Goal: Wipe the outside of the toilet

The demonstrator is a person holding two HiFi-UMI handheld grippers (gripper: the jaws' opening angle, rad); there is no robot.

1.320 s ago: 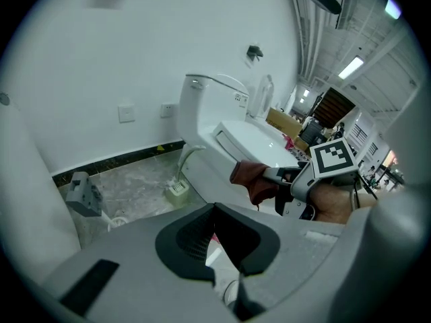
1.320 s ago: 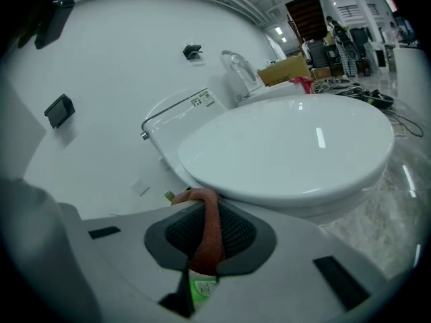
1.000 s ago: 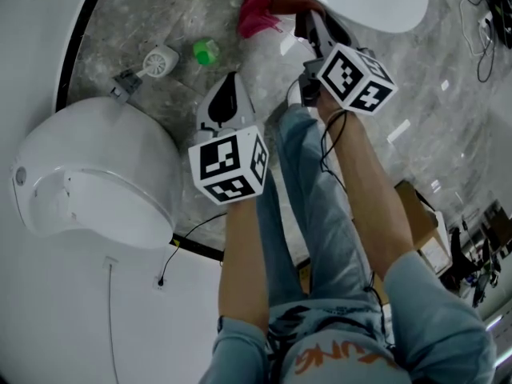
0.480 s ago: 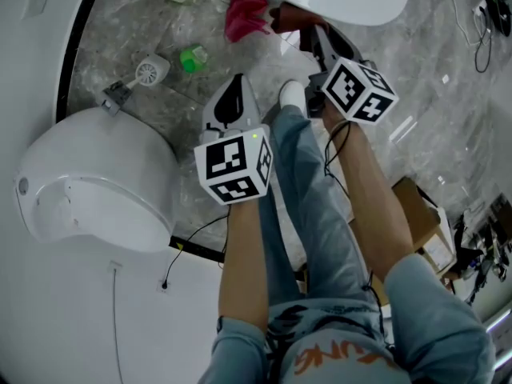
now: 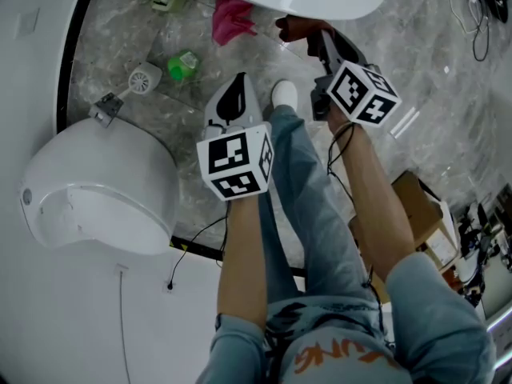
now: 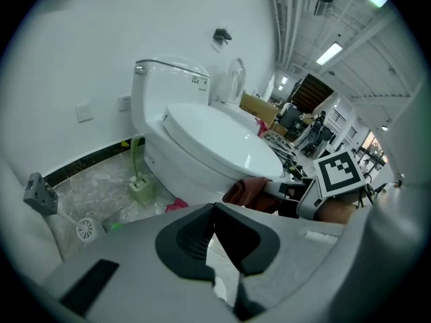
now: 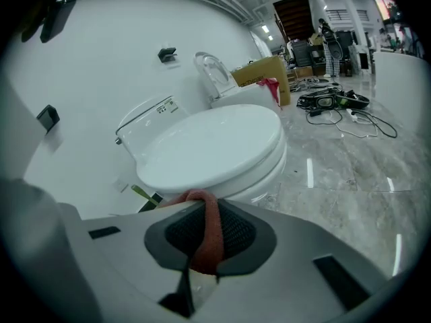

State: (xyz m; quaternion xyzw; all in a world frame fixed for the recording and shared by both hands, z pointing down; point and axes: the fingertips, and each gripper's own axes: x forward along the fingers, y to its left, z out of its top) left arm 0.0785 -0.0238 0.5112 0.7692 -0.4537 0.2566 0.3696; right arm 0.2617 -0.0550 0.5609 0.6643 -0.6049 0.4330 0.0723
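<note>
We have the reddish-brown cloth [image 7: 205, 237] pinched between the jaws of the right gripper [image 7: 201, 210], which are closed on a fold of it. It looks soft, light and limp, so we judge it will drape and bunch. A hold near its middle should leave enough free cloth to press flat. The left gripper [image 6: 215, 210] holds nothing, its jaws brought together at the tips. The toilet [image 7: 215, 147] stands on the floor against the far wall, lid down, just beyond the cloth. It is glazed and rigid, probably slick, and it needs no gripping, only steady pressure along the bowl and cistern. The lid is likely hinged and may lift if we push it from below. Around its base on the left lie a pink rag [image 5: 232, 16], a green brush holder [image 6: 140, 188], a white toilet brush [image 5: 142, 78] and a small green object [image 5: 182, 64]. These crowd the left flank. Our own legs stand near the bowl's front, a second white fixture [image 5: 104, 186] sits at near left, and cables [image 7: 337, 103] trail over the floor at far right.
</note>
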